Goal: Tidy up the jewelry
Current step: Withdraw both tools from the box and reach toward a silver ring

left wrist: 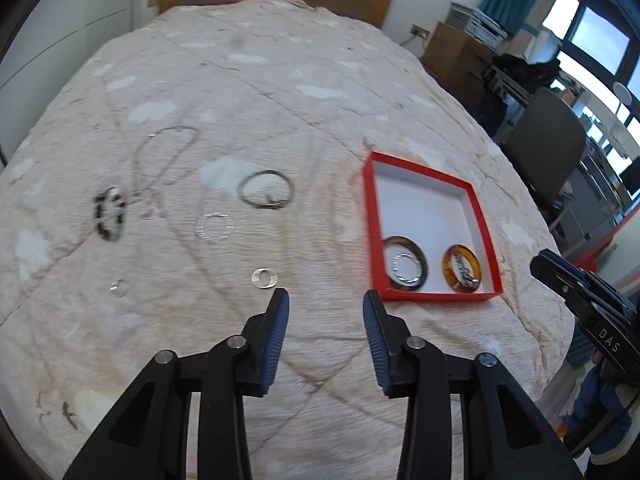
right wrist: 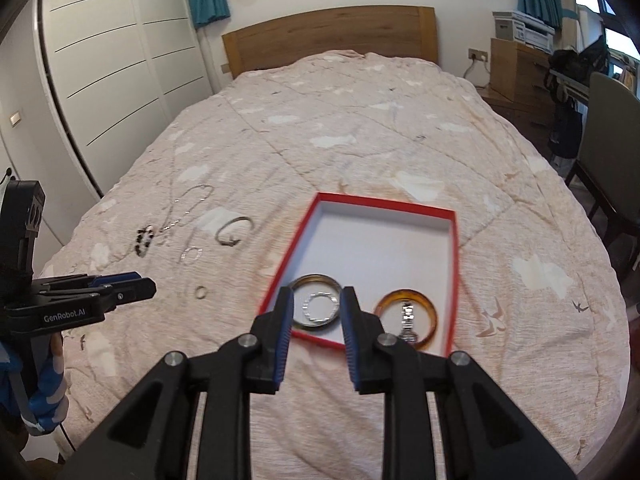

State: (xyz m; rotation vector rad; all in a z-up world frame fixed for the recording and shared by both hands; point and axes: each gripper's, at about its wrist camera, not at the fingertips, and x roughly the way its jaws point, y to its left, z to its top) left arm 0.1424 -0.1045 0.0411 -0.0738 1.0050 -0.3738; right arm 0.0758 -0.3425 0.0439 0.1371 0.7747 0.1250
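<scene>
A red box (left wrist: pixel 370 216) (right wrist: pixel 456 264) with a white floor lies on the bed. It holds a dark bangle (left wrist: pixel 423 272) (right wrist: pixel 298 322) with a silver ring (left wrist: pixel 407 267) (right wrist: pixel 319 306) inside it, and an amber bangle (left wrist: pixel 449 268) (right wrist: pixel 430 312) with a small watch (right wrist: pixel 409 320). On the quilt to the left lie a silver ring (left wrist: pixel 264 278) (right wrist: pixel 200 292), a clear bangle (left wrist: pixel 215 227), a metal hoop (left wrist: pixel 265 189) (right wrist: pixel 234 231), a chain necklace (left wrist: pixel 168 156) and a black bead bracelet (left wrist: pixel 109 214) (right wrist: pixel 144 239). My left gripper (left wrist: pixel 325 304) is open, just right of the silver ring. My right gripper (right wrist: pixel 316 300) is open and empty over the box's near edge.
The pink quilt (right wrist: pixel 360 120) covers the whole bed, with a wooden headboard (right wrist: pixel 328 28) at the far end. A wardrobe (right wrist: pixel 108 60) stands left. A chair (right wrist: pixel 612 128) and a desk stand right of the bed.
</scene>
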